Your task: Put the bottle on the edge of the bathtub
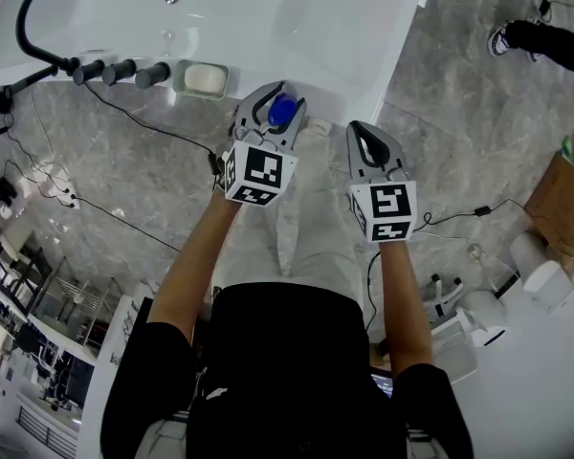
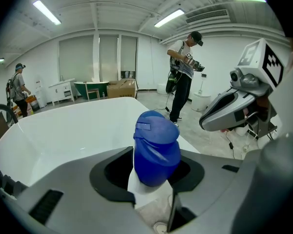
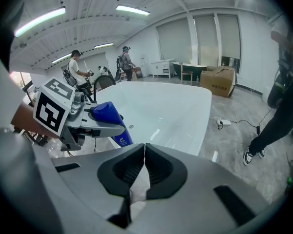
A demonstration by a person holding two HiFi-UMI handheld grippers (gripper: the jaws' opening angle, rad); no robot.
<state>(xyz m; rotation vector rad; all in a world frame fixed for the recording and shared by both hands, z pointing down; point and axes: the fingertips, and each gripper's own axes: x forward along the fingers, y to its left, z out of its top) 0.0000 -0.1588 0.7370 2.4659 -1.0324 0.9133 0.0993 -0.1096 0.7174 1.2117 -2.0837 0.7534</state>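
Newbie: bottle [image 1: 283, 112] status? Why's it held like that?

Regular: left gripper [image 1: 275, 98] has it clamped just under the blue cap [image 2: 156, 147]. The jaws are spread wide round the white body, cap up and leaning a bit. It's right at the near rim of the tub [image 1: 383, 55], but I can't tell if the base touches. My guess is that gripping high leaves the base free to land flat on the edge.

Newbie: and the right gripper [image 1: 365, 132]?

Regular: jaws pressed together with nothing in them, just beside the left one and short of the tub. Looks like a spare hand for this step.

Newbie: rim any good for standing stuff on?

Regular: it's white, glossy and narrow, so probably slippery. I'd set the bottle square before letting go. The far-left end of the tub has a black hose [image 1: 21, 25], tap handles [image 1: 117, 71] and a soap dish [image 1: 204, 79]. The floor [image 1: 459, 113] is grey marble, with a cardboard box [image 1: 560, 199] off right. Big white room, strip lights [image 2: 46, 12], and a person [image 2: 183, 72] standing about.
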